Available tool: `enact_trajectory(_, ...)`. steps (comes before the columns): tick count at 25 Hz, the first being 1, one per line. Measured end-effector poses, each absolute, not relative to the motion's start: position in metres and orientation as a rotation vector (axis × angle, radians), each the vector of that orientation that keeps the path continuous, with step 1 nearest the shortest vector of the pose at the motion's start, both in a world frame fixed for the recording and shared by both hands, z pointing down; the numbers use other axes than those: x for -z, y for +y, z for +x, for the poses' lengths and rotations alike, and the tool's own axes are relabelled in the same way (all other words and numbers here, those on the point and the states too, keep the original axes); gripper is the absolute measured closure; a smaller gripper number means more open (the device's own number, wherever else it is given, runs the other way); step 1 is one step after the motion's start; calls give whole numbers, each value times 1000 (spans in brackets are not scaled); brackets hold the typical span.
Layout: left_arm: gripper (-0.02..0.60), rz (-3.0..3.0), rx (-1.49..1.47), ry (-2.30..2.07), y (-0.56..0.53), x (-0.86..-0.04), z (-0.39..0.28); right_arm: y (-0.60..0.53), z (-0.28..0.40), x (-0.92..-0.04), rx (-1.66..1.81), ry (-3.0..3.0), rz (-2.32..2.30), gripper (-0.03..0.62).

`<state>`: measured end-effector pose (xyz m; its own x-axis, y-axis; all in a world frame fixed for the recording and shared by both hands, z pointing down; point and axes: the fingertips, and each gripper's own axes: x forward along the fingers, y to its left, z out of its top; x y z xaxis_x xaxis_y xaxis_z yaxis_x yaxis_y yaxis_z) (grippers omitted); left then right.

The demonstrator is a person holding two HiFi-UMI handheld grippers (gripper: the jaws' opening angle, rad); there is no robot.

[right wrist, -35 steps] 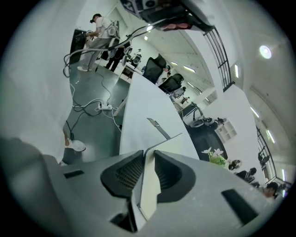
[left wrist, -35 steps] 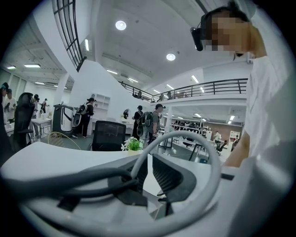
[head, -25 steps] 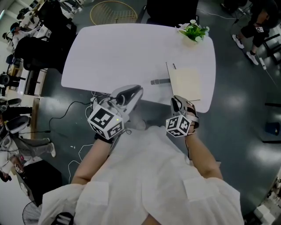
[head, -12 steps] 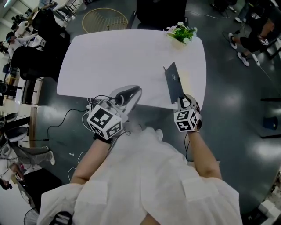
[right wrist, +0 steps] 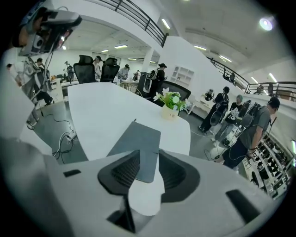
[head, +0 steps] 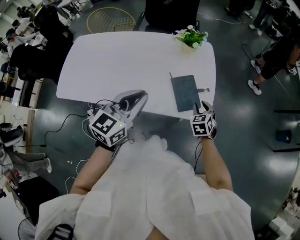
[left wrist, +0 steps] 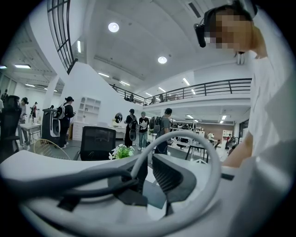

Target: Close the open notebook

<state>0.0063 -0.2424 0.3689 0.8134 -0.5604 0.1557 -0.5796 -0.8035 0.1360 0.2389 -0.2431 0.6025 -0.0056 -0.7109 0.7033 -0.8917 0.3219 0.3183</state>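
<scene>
The notebook (head: 186, 93) lies closed and flat on the right part of the white table (head: 122, 61), dark grey cover up, a short strap sticking out of its right edge. My right gripper (head: 198, 107) is at the notebook's near right corner, by the table's front edge. In the right gripper view its jaws (right wrist: 148, 169) are opening, with the cover's near edge (right wrist: 136, 141) showing in the gap and no pad pressing on it. My left gripper (head: 140, 96) hovers over the table's front edge, left of the notebook; a cable loops across its parted jaws (left wrist: 150, 169), which hold nothing.
A small potted plant (head: 191, 36) stands at the table's far right corner. A dark chair (head: 168, 11) and a round wire frame (head: 111, 18) sit behind the table. Cables (head: 70, 122) trail on the floor at the left. People (head: 276, 51) stand to the right.
The notebook's cover, upright half a second ago, has dropped flat, so the notebook is closed. My right gripper has drawn back toward the table's edge, its jaws wider. The left barely moved.
</scene>
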Motion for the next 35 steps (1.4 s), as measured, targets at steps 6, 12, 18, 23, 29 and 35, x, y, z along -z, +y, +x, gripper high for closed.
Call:
enact_trajectory(6,551,2817,-148,-921,-249,-370,7,-253,248,-577,-305,-1839,1533,468)
enact_trajectory(12,551,2821,-137,-948,-251,-363,0,-264,242,-518,-259,-2045,1655,484)
enact_trajectory(18,551,2828,-116,-994,-256,-355,-9,-267,238,-453,-239,-2325,1768,547)
enact_trajectory(23,551,2833,-97,-1034,-263,-347,-18,-266,230,-401,-160,-2495,1791,589)
enact_trajectory(29,552,2833,-83,-1099,-269,-342,-34,-267,220,-378,-71,-2557,1772,591)
enact_trajectory(35,551,2825,-65,-1131,-270,-331,-51,-268,206,-359,-64,-2582,1757,593)
